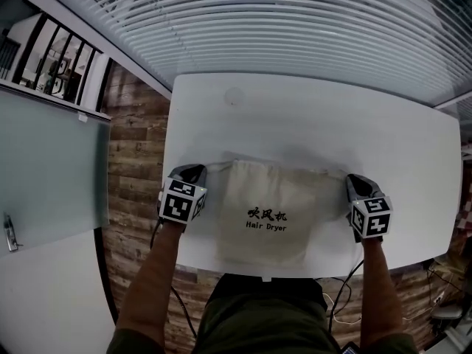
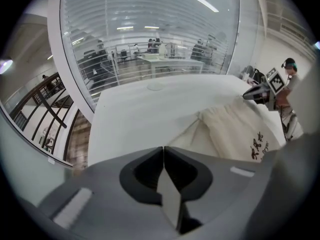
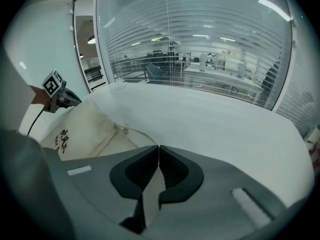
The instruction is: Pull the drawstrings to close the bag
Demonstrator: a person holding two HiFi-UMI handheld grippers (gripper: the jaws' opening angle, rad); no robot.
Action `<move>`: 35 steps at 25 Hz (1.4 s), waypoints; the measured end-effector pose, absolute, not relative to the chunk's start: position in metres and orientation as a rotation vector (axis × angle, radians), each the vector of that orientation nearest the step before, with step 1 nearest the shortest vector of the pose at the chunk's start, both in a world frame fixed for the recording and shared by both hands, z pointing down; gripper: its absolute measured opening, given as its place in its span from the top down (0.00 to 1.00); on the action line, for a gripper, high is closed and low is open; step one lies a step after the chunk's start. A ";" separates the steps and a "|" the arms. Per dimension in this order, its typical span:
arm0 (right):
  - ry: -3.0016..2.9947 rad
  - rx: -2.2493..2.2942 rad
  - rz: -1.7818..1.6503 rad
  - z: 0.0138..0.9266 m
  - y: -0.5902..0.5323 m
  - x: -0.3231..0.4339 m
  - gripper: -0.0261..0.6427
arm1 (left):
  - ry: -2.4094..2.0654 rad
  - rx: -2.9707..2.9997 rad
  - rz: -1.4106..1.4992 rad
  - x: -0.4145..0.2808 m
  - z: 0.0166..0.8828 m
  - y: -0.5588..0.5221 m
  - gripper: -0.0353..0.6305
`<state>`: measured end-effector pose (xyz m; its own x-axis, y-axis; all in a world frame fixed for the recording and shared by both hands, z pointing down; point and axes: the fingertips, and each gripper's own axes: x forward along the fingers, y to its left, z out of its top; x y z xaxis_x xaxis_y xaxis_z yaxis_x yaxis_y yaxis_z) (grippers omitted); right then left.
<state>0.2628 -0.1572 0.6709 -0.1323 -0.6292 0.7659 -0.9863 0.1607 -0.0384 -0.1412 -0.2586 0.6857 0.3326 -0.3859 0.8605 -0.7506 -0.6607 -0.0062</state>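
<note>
A cream drawstring bag (image 1: 264, 212) printed "Hair Dryer" lies flat at the near edge of the white counter (image 1: 310, 124), its mouth toward the far edge. What it holds cannot be seen. The left gripper (image 1: 192, 172) sits at the bag's upper left corner, fingers pressed together on the left drawstring (image 2: 182, 134). The right gripper (image 1: 357, 183) sits at the upper right corner, fingers likewise closed on the right drawstring (image 3: 135, 132). Both cords run from the gathered mouth out to the fingertips.
</note>
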 end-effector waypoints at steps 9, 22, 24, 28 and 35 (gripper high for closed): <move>-1.855 1.580 0.585 0.597 -0.156 0.265 0.93 | -1.054 2.413 1.307 -0.140 0.615 -0.260 0.93; -1.849 1.700 0.086 0.441 -0.146 0.267 0.93 | -1.371 2.762 1.306 -0.148 0.459 -0.265 0.93; -1.839 1.739 0.021 0.420 -0.146 0.267 0.93 | -1.433 2.783 1.258 -0.152 0.440 -0.267 0.93; -1.816 1.807 -0.086 0.377 -0.149 0.269 0.94 | -1.528 2.823 1.200 -0.155 0.399 -0.274 0.93; -1.810 1.900 -0.200 0.335 -0.152 0.268 0.94 | -1.713 2.851 1.116 -0.175 0.362 -0.288 0.93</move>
